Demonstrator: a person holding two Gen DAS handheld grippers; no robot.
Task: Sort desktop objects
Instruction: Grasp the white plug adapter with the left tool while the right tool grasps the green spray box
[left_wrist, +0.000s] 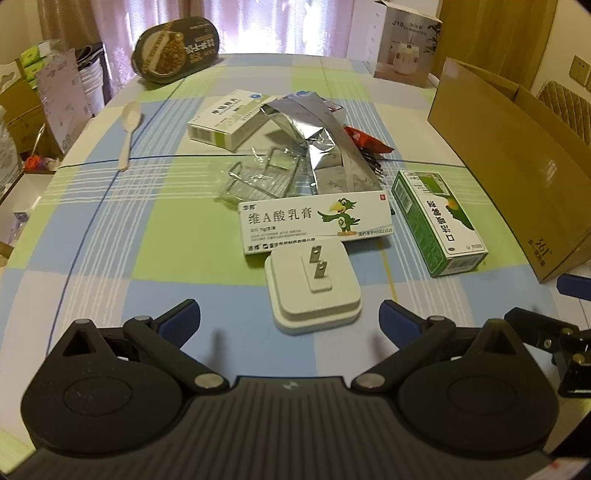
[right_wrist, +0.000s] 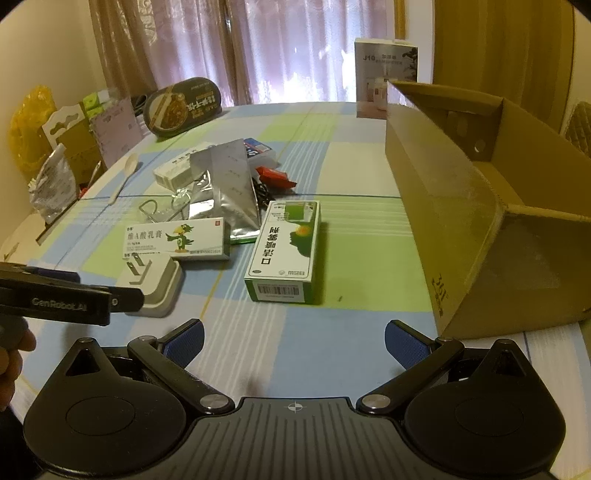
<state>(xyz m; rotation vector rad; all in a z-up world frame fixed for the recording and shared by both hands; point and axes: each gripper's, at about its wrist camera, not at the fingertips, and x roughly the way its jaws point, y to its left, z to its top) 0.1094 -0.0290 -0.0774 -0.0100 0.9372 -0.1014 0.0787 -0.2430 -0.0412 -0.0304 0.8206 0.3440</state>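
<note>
The white square plug adapter lies prongs-up on the checked green, blue and white tablecloth, just ahead of the left tongs and between their blue pads, which stand wide apart and hold nothing. Touching its far edge is a white carton with a green cartoon parrot printed 维A酸乳膏. To the right of it lies a green-and-white carton reading 口洁喷雾剂, straight ahead of the right tongs, whose blue pads are also spread wide and empty. The left tool's side, seen from the right wrist, reads GenRobot.AI. Beyond the cartons a crumpled silver foil pouch lies over another white medicine box, beside a red wrapper. Right of both tongs stands an open brown cardboard box marked 361°; its inside looks bare where visible.
</note>
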